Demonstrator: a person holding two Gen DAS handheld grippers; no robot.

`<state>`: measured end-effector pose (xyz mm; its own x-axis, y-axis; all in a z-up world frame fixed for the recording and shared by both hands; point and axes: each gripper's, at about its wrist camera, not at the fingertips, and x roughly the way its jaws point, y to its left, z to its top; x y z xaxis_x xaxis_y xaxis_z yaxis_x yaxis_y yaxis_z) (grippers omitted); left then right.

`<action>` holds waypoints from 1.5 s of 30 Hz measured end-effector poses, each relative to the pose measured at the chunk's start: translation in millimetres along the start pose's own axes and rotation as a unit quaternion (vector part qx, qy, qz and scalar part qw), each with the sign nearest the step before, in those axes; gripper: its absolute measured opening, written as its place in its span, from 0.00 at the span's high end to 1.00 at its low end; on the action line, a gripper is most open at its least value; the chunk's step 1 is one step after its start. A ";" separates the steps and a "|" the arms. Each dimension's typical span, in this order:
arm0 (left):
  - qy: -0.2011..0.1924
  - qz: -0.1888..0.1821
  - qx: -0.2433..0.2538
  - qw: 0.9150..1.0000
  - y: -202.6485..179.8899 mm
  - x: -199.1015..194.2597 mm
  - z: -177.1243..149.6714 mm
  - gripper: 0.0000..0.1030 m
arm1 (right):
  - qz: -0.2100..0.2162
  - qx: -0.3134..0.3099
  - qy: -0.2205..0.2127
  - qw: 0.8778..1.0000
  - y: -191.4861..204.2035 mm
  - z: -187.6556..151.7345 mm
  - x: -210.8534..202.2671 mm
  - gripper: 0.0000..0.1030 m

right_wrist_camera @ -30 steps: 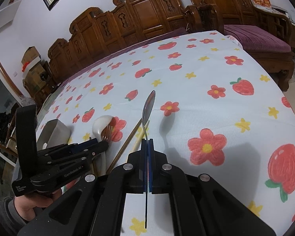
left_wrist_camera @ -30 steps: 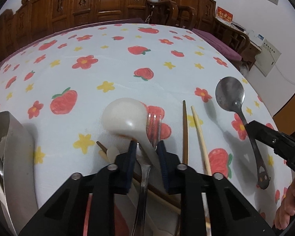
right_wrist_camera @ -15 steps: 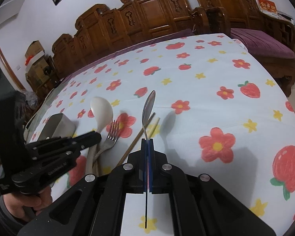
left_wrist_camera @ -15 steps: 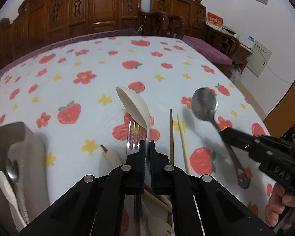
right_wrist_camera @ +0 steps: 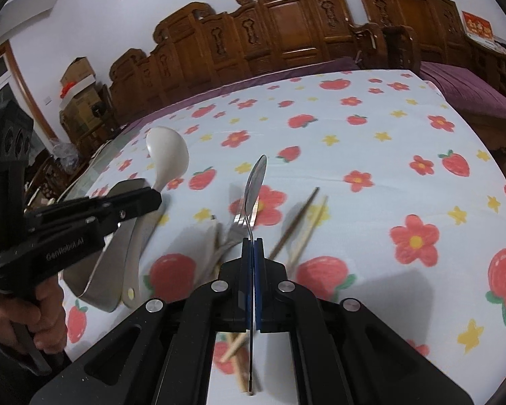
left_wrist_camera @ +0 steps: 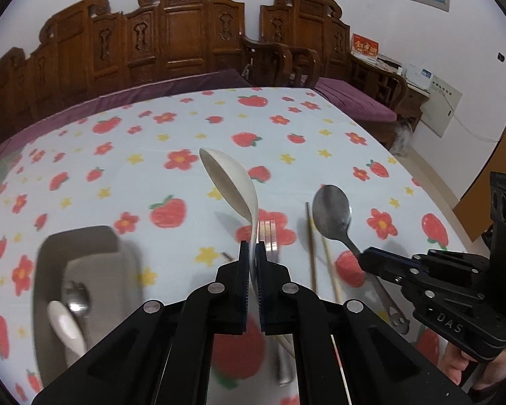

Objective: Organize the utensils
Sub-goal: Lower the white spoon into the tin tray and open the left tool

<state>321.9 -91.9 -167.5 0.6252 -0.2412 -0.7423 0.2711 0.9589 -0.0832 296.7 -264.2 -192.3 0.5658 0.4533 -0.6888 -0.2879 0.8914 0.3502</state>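
Observation:
My left gripper (left_wrist_camera: 252, 253) is shut on a white plastic spoon (left_wrist_camera: 229, 182) and holds it above the table; it also shows in the right wrist view (right_wrist_camera: 168, 153). My right gripper (right_wrist_camera: 252, 248) is shut on a metal spoon (right_wrist_camera: 255, 179), lifted too, and seen in the left wrist view (left_wrist_camera: 332, 214). A metal fork (left_wrist_camera: 270, 236) and a pair of chopsticks (left_wrist_camera: 312, 253) lie on the strawberry tablecloth. A steel utensil holder (left_wrist_camera: 81, 246) at the left holds a white spoon (left_wrist_camera: 64, 324) and a metal spoon (left_wrist_camera: 77, 298).
The holder also shows in the right wrist view (right_wrist_camera: 114, 266) under the left gripper. More chopsticks (right_wrist_camera: 234, 347) lie near the front edge. Carved wooden chairs (left_wrist_camera: 182, 33) stand behind the table. The table's right edge (left_wrist_camera: 431, 189) drops to the floor.
My left gripper shut on the white spoon and lifted it off the table. The right gripper kept the metal spoon and rose with it. The fork stayed on the cloth.

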 end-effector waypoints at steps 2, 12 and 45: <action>0.000 0.007 -0.001 1.000 10.2 -6.4 -0.7 0.97 | 0.004 -0.005 -0.001 1.000 7.3 -0.7 -1.2 0.98; 0.003 0.029 0.002 1.000 54.3 -33.9 -8.3 0.97 | 0.033 -0.034 -0.008 0.999 50.5 -0.5 -7.3 0.98; 0.047 0.076 -0.025 0.996 136.6 -22.0 -66.0 0.67 | 0.052 -0.079 0.015 0.995 111.9 -11.9 8.9 0.98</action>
<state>296.9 54.2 -206.5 0.5841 -0.0798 -0.8077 0.1398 0.9902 0.0032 260.3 -160.4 -166.8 0.5042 0.5406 -0.6734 -0.4630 0.8275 0.3176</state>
